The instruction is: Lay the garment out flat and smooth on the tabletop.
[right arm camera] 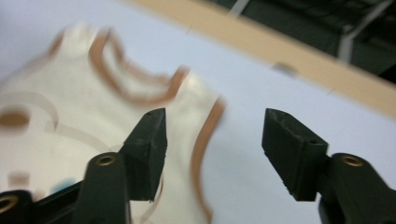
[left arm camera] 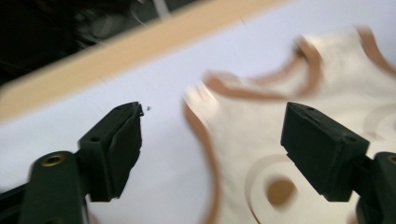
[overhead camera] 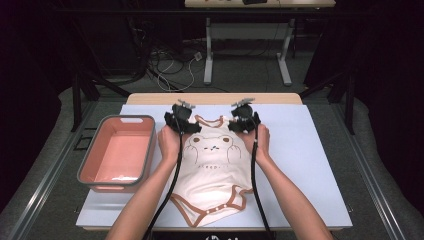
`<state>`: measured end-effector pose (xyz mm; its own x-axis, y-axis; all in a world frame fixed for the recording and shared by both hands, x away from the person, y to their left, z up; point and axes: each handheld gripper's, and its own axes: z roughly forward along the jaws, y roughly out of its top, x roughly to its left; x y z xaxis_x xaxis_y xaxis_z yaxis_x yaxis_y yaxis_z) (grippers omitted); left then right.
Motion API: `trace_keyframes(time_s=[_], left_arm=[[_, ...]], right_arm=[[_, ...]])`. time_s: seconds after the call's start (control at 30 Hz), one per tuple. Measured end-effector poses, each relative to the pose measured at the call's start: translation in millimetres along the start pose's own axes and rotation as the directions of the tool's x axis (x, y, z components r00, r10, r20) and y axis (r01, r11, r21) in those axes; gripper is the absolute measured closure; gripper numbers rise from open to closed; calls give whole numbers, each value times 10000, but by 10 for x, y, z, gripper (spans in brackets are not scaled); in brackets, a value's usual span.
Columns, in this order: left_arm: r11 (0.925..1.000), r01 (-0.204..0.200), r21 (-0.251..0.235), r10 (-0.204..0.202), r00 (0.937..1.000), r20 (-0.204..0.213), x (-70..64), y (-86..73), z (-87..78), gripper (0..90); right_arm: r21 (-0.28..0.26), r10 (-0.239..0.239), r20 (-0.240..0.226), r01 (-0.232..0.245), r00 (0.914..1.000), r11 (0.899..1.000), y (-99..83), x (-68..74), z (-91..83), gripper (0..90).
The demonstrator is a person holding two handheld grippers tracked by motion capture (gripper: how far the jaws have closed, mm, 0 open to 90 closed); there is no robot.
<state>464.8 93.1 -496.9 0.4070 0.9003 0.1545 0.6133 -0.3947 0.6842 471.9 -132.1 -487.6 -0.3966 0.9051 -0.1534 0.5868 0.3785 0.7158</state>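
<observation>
Clearly our left gripper (left arm camera: 212,140) stands with its jaws spread wide and nothing between them, straddling the brown-trimmed edge of the cream baby bodysuit with the bear print (overhead camera: 212,170) at its left shoulder strap. We judge that this wide stance is meant to let the jaws close on the strap's edge. Our right gripper (right arm camera: 215,140) mirrors it: jaws parted and empty, one over the fabric of the right strap, the other over bare table beyond the trim. Both gripper views are blurred, so we cannot tell whether either jaw touches the cloth.

From the high view, both grippers sit at the neckline end of the bodysuit, one per shoulder, a symmetrical hold that would suit lifting or folding the garment evenly. The bodysuit lies flat, face up, in the middle of the pale lilac table mat (overhead camera: 310,150), snap end towards us. A pink plastic bin with a grey rim (overhead camera: 120,152) waits empty at the left, just beside the garment, probably as its destination.
</observation>
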Motion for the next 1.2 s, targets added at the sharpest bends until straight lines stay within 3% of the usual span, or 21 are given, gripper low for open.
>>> trace_keyframes(time_s=[0.1, 0.23, 0.37, 0.5, 0.8, 1.0, 1.2], left_arm=[[9997, -18, 244, 2, 9978, 656, -59, -321, -36, 195], [9993, -203, 316, 156, 9899, 1410, -158, -638, -132, 189], [9986, -394, 360, 321, 9820, 1862, -227, -857, -220, 179], [9978, -569, 344, 479, 9739, 2220, -276, -976, -301, 174], [9947, -1018, 118, 942, 9538, 2852, -372, -1133, -507, 139], [9950, -995, -114, 984, 9496, 2977, -352, -1250, -620, 119], [9956, -934, -88, 916, 9479, 3051, -332, -1332, -687, 111]], right_arm=[[225, -46, -792, 64, 9969, 9997, -343, 39, -21, 395], [381, -88, -1300, 139, 9915, 9992, -641, 34, -113, 394], [372, -1, -1673, 64, 9859, 9993, -826, -2, -193, 403], [251, 136, -1824, -92, 9831, 9996, -959, -56, -226, 439], [295, 145, -1993, -87, 9798, 9995, -1038, -144, -231, 482], [129, 29, -1964, -3, 9805, 9999, -1055, -184, -264, 540], [-160, 101, -1633, -128, 9865, 9998, -970, -243, -206, 674]])
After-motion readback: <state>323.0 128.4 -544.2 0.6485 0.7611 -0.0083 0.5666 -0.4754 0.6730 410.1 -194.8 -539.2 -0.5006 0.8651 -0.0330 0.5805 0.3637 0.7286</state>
